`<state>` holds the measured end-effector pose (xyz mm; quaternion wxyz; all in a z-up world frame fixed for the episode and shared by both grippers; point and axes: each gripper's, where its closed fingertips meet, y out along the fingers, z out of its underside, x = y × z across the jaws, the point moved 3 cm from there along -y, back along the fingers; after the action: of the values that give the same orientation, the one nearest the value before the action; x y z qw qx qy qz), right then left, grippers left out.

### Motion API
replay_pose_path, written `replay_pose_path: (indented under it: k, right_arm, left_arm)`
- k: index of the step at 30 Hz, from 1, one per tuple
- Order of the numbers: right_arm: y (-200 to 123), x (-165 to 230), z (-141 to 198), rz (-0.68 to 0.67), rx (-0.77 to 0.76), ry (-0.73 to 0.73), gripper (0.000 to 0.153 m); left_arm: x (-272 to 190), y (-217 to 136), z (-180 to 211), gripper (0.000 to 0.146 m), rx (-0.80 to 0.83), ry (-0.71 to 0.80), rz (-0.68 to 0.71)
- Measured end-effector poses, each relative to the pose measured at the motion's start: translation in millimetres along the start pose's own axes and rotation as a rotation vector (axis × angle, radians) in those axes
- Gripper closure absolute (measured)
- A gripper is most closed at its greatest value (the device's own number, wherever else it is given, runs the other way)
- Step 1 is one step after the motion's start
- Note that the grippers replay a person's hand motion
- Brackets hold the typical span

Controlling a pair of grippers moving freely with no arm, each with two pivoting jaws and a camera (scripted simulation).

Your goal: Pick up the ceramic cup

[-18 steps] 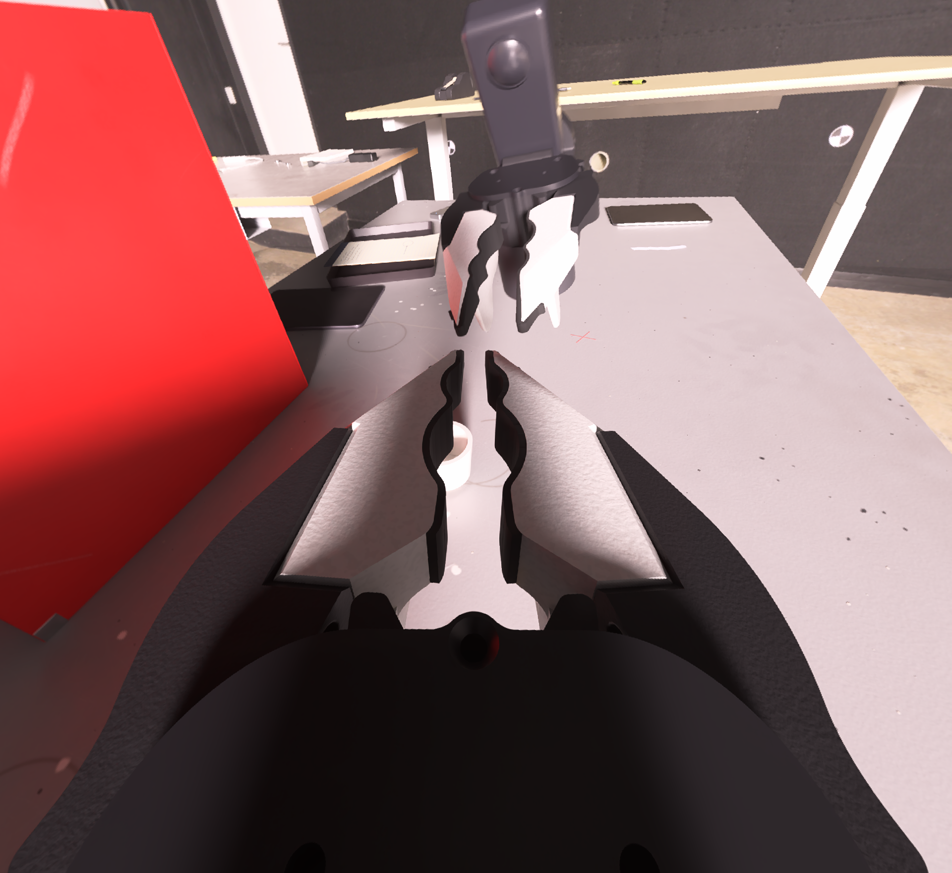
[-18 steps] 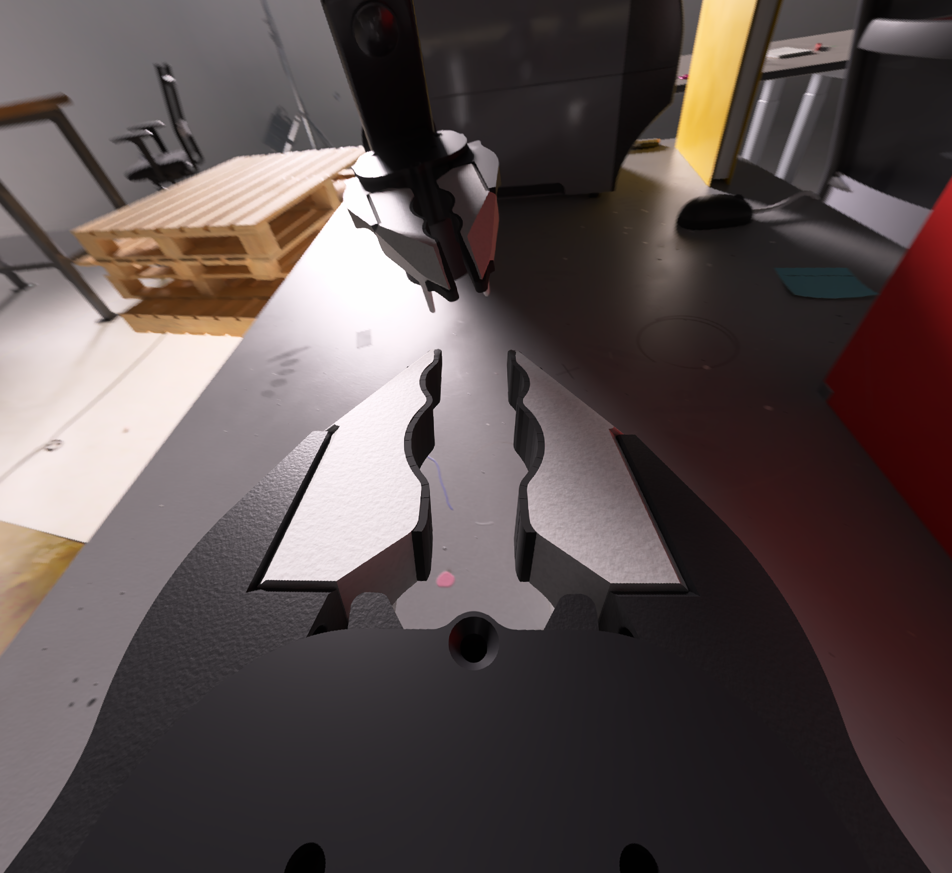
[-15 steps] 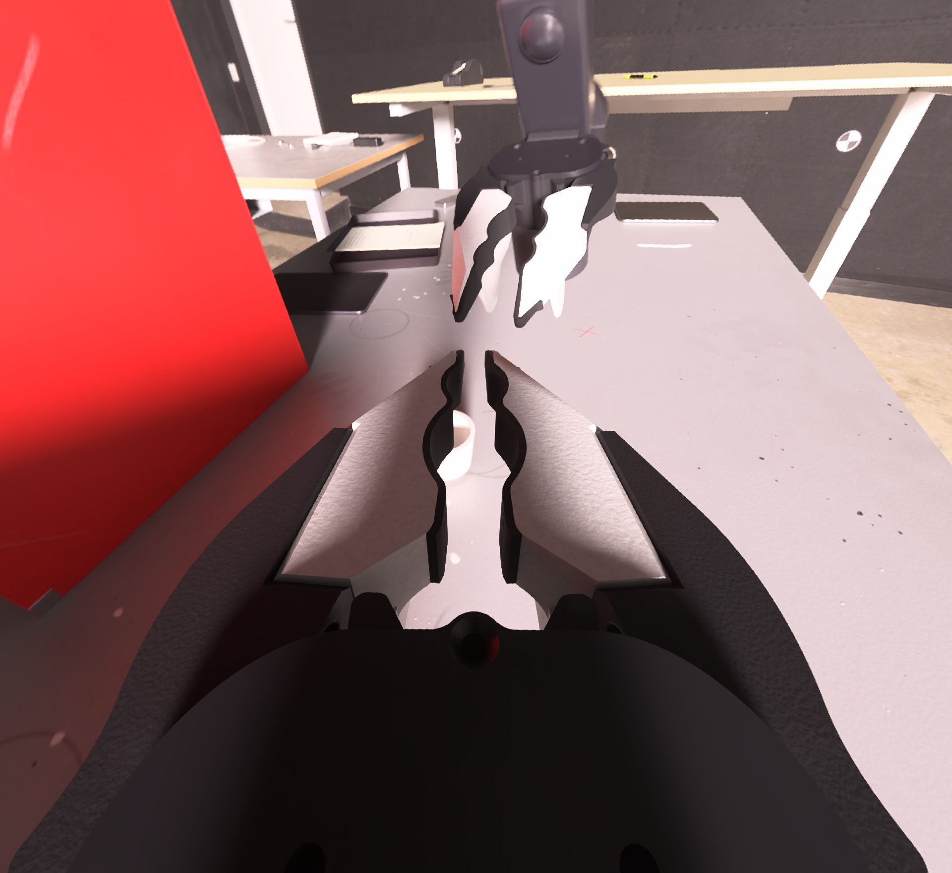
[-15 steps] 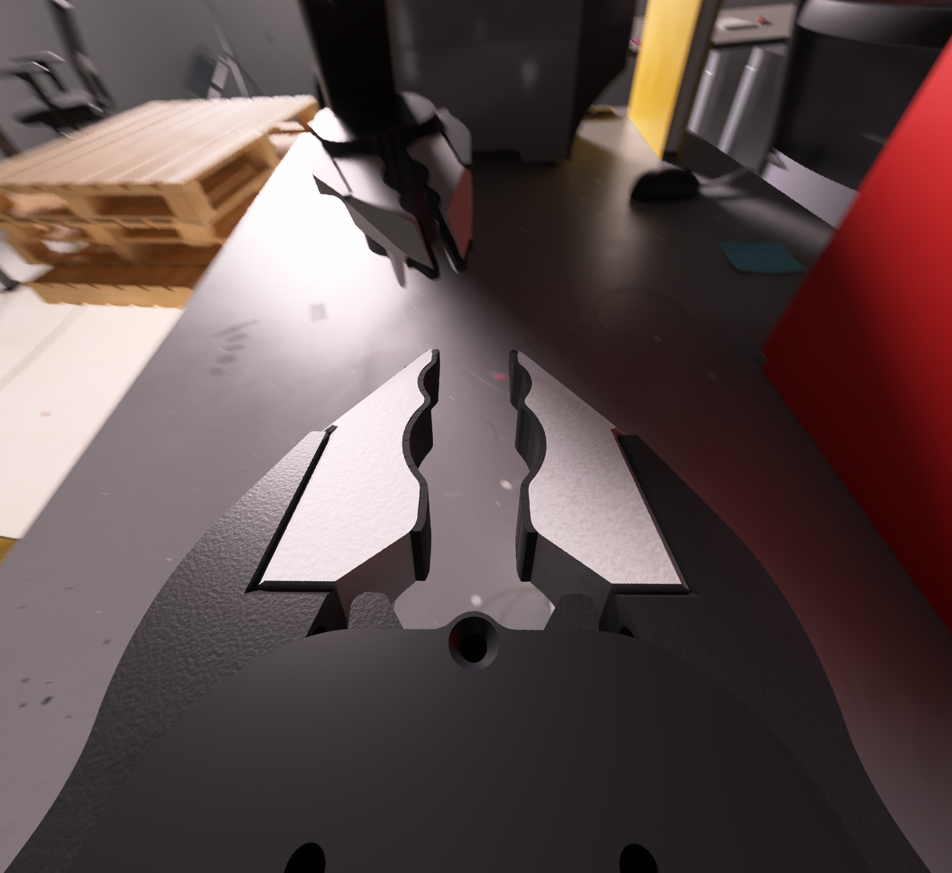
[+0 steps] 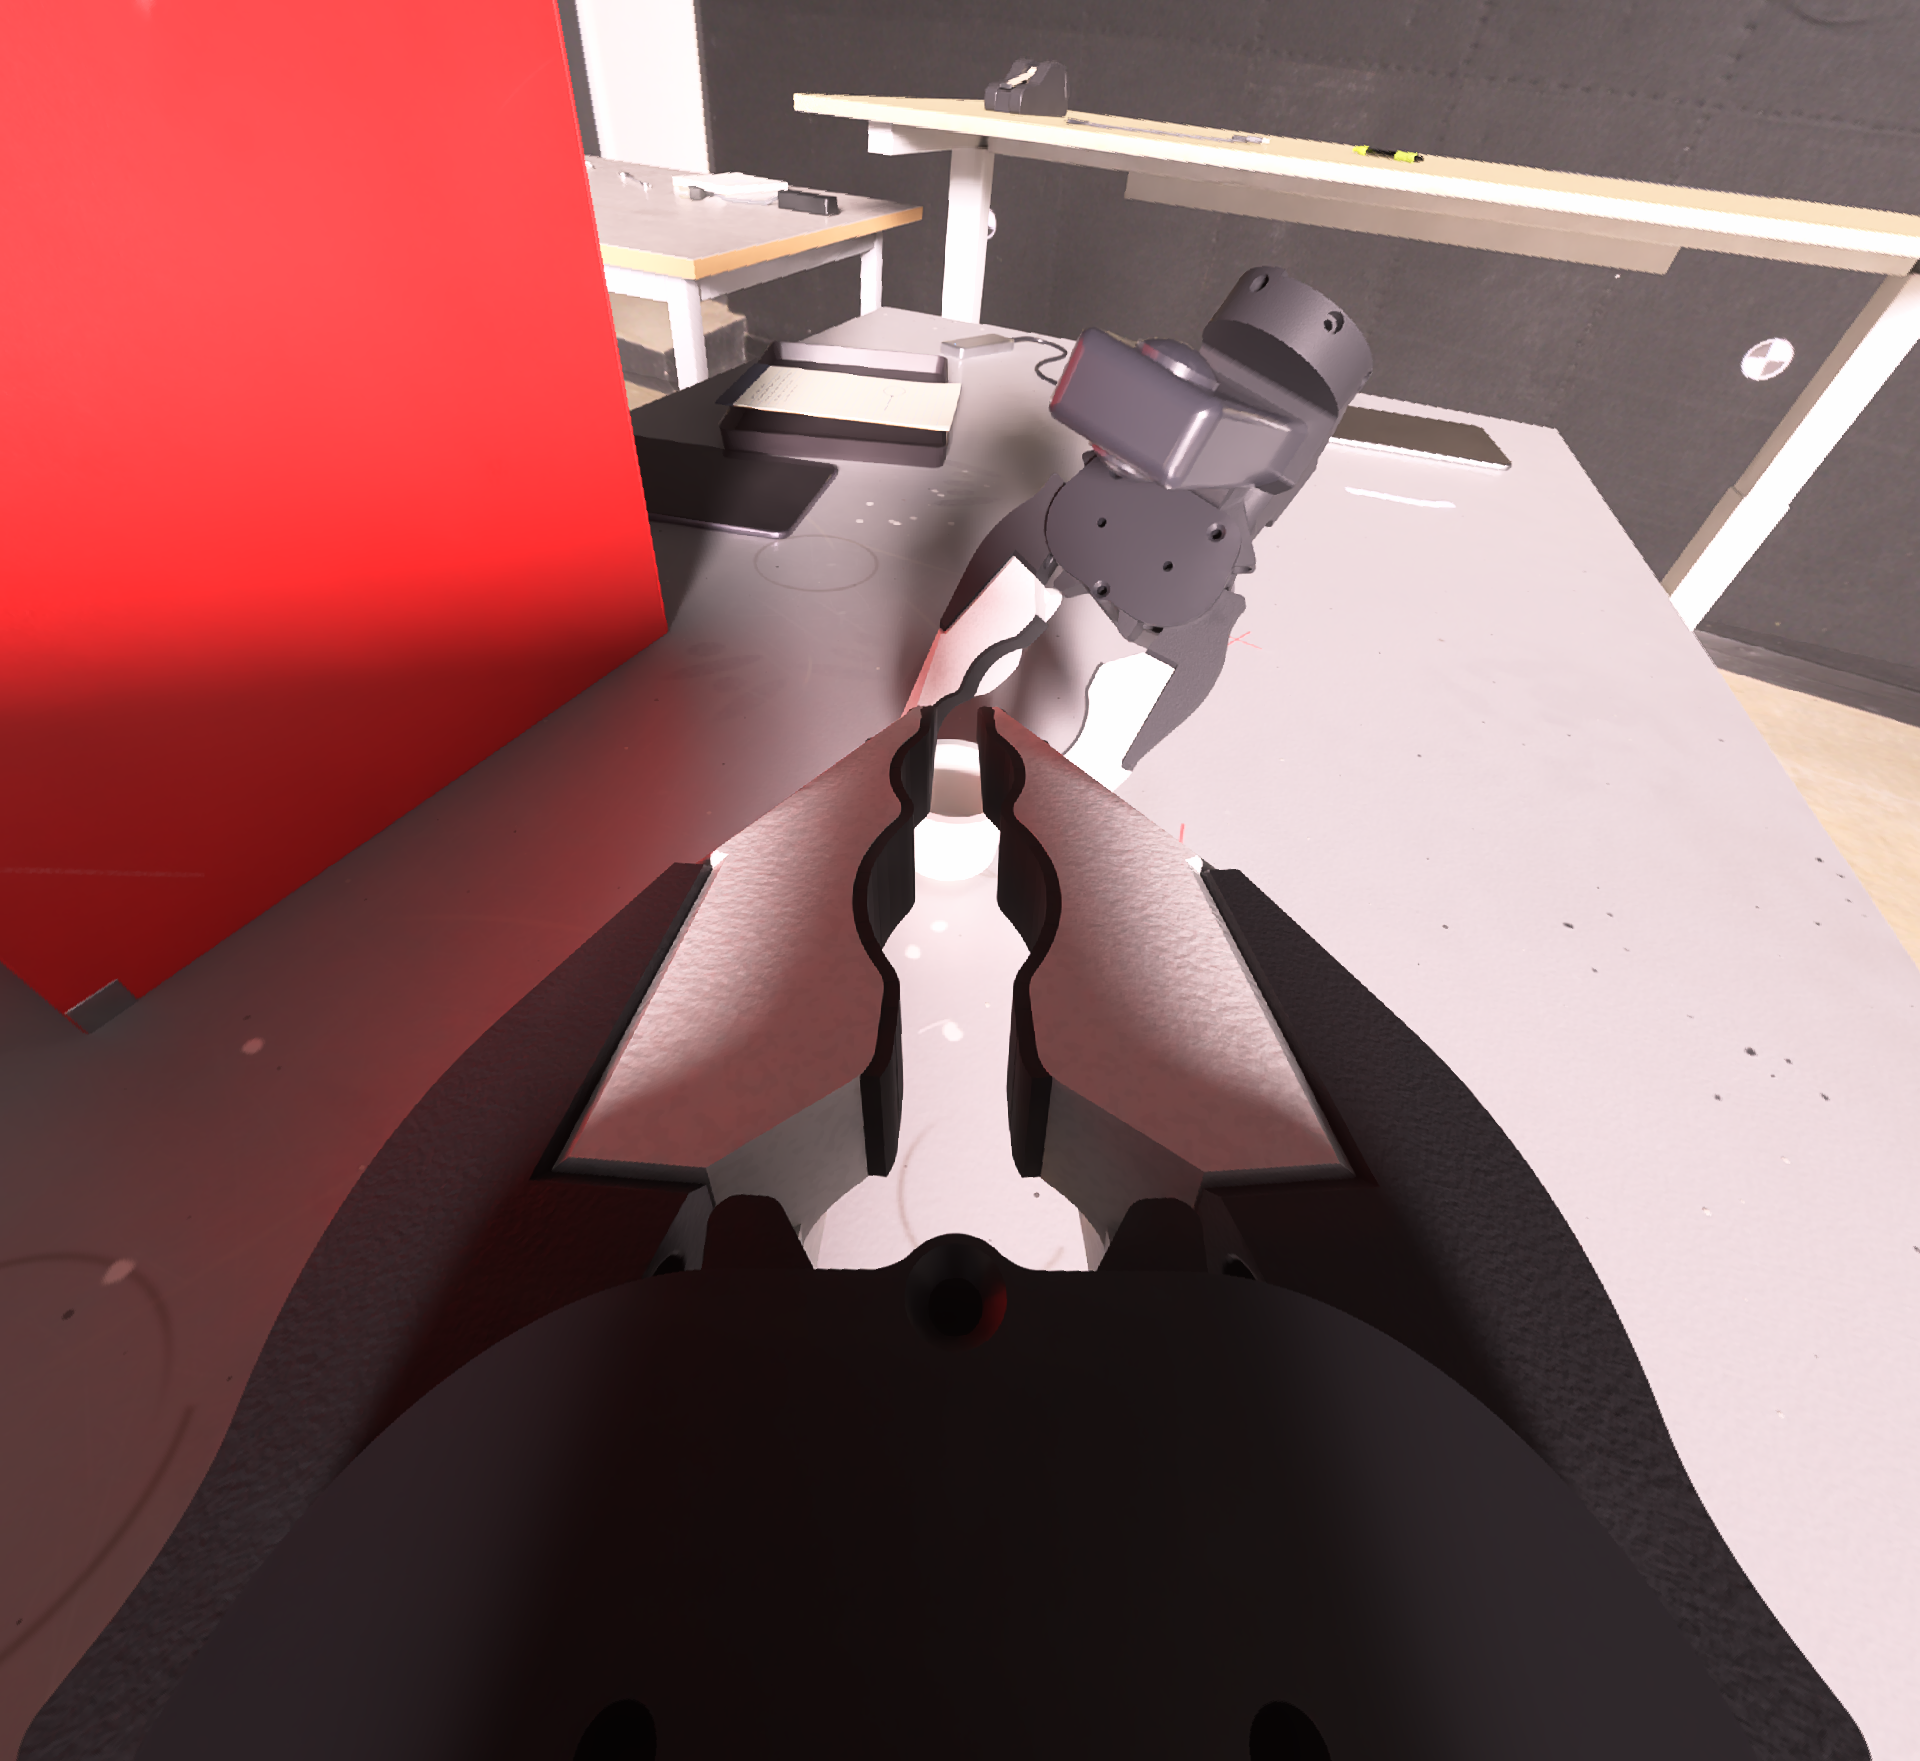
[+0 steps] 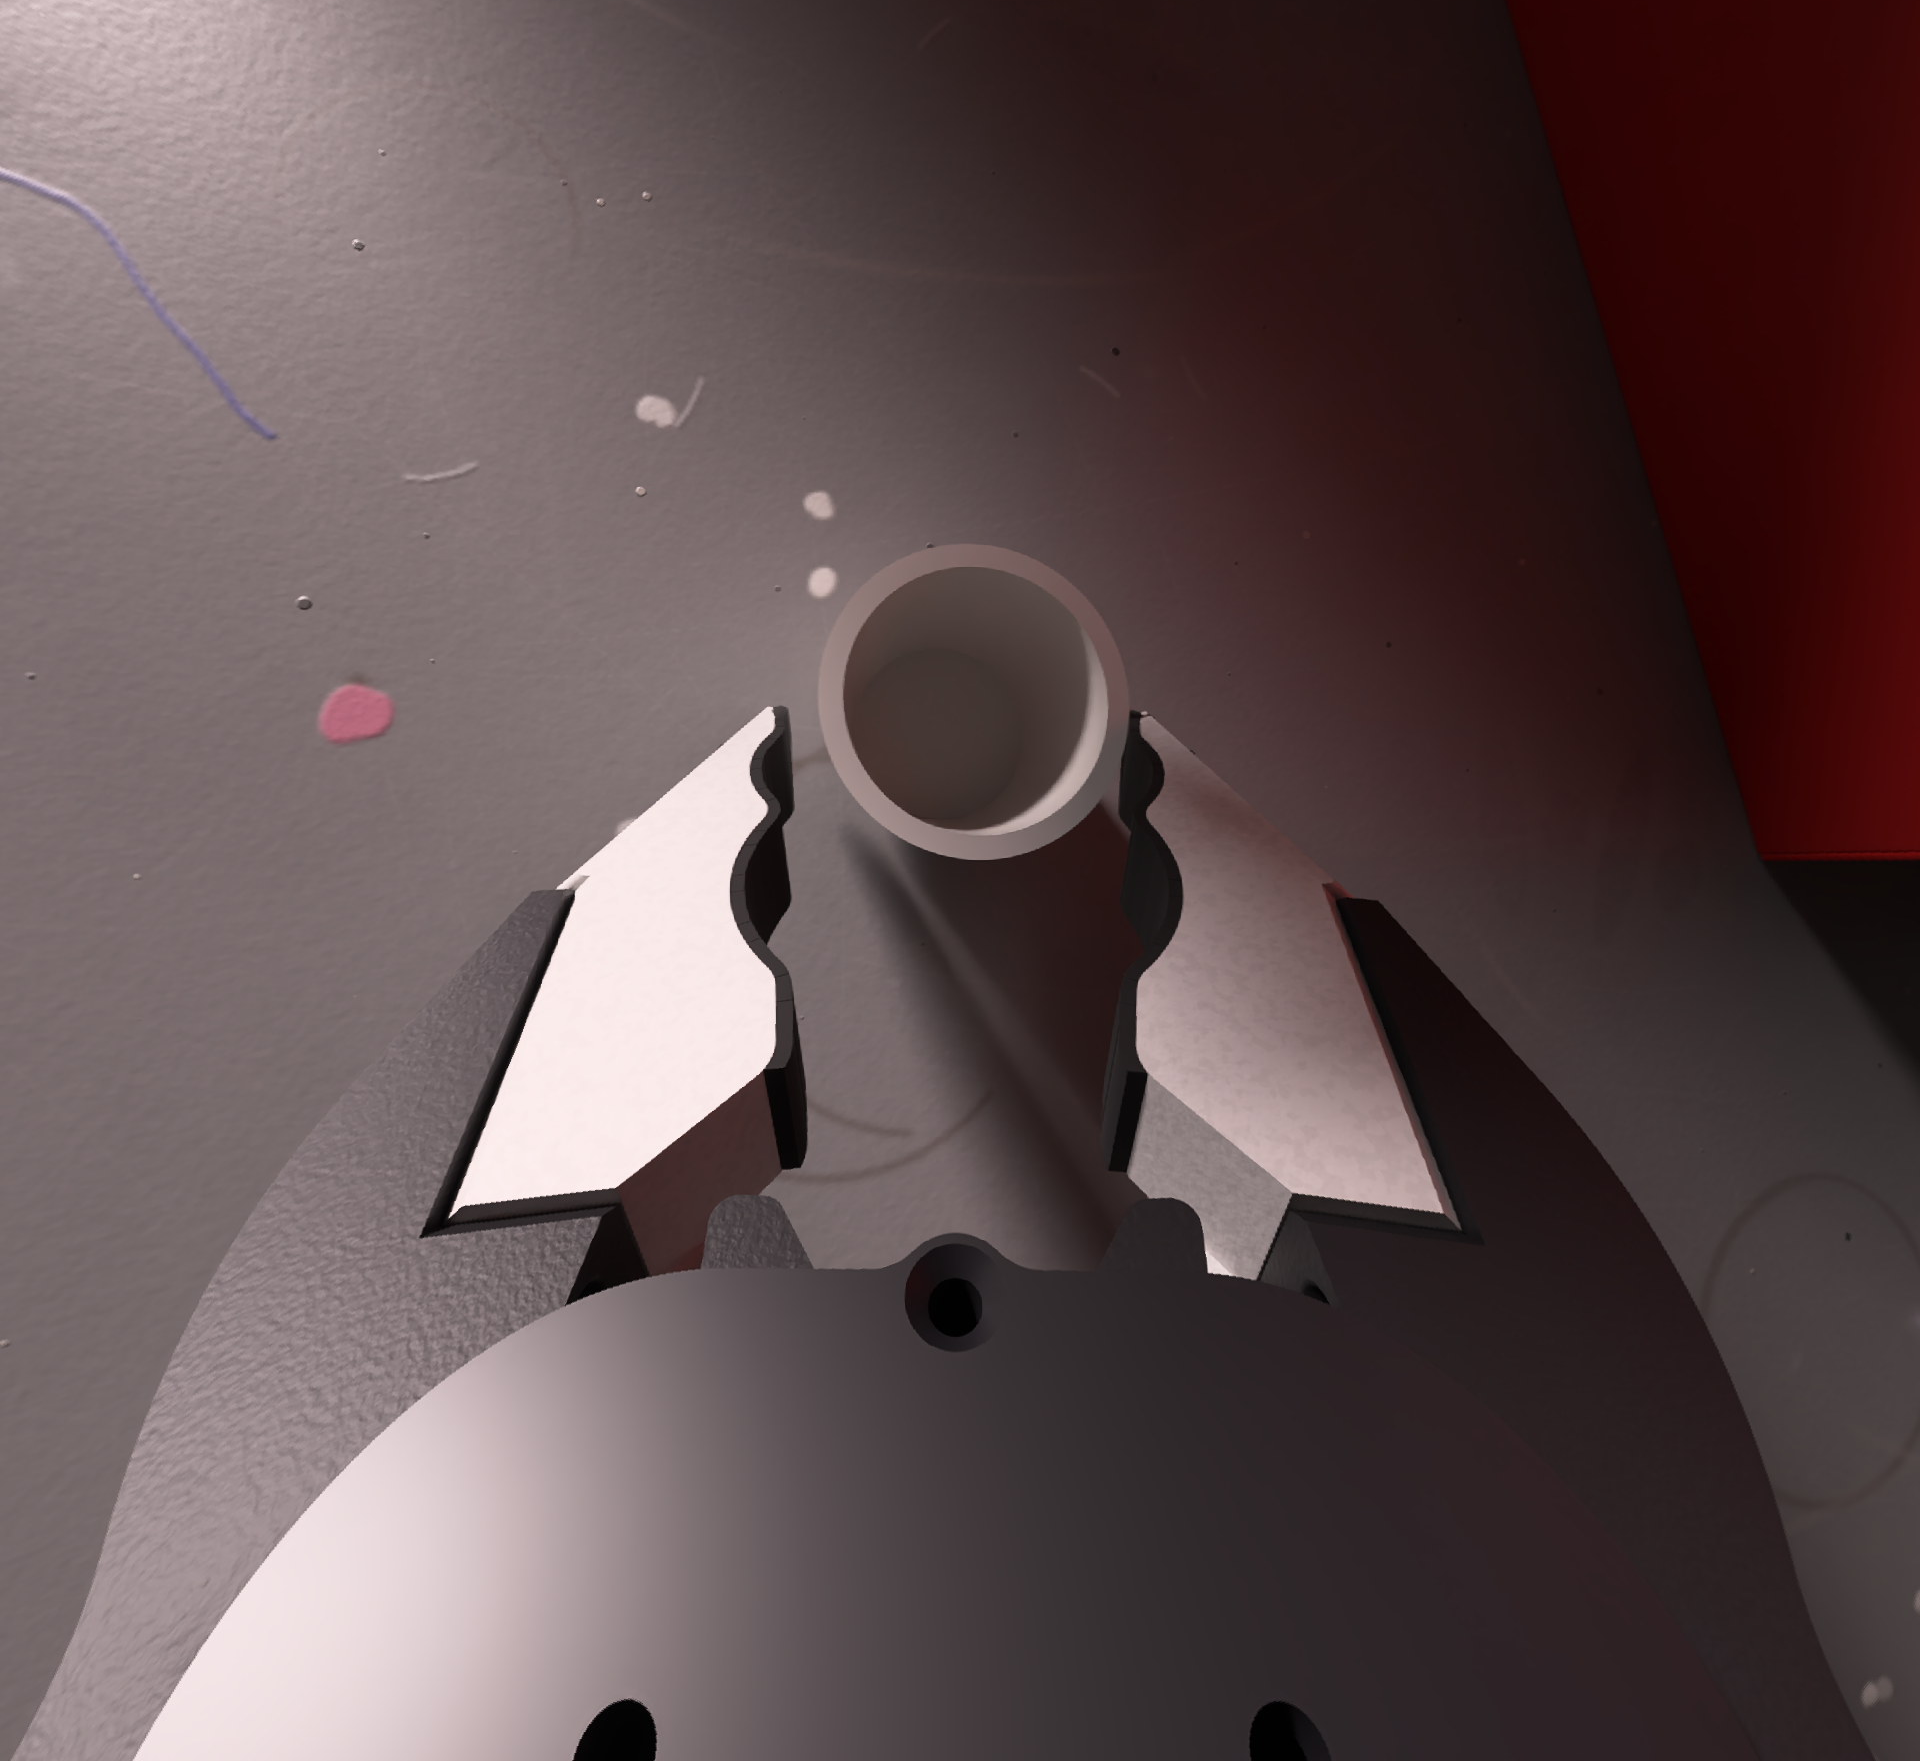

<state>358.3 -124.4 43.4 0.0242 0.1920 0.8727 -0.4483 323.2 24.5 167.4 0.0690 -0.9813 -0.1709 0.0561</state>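
The ceramic cup [image 6: 971, 714] is small, white and upright on the grey table [image 6: 416, 153]. In the right wrist view I look straight down into it. My right gripper [image 6: 956, 724] is open, with one fingertip [image 6: 774, 745] to each side of the cup's near half; I cannot tell whether they touch it. In the left wrist view the cup [image 5: 951, 838] shows through the slit between my left fingers. My left gripper [image 5: 956, 724] is shut and empty, just short of the cup. The right gripper [image 5: 1039, 724] hangs tilted over the cup from behind.
A tall red panel [image 5: 312, 361] stands close on the left of the cup, and shows in the right wrist view [image 6: 1714, 361]. Flat dark devices and a notebook [image 5: 842, 407] lie at the table's far end. Other desks [image 5: 1351, 173] stand behind. The table's edge [image 5: 1704, 672] runs along the right.
My right gripper has swung from level, facing the left gripper, to pointing down over the cup, and its jaws have opened wider. The left gripper stays shut; the cup sits closer to its tips.
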Motion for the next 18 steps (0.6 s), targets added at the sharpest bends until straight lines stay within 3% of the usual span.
replay_pose_path:
  k: [7, 18]
  right_arm:
    - [-1.5, -1.2, -1.3, -0.069, -0.128, 0.053, 0.096]
    - [-54.2, -1.5, -38.0, -0.264, -0.519, 0.138, 0.096]
  left_arm:
    - [4.9, -2.5, 4.6, 0.138, 0.024, -0.033, 0.016]
    - [-1.5, -1.6, 4.7, 0.138, 0.084, -0.058, 0.074]
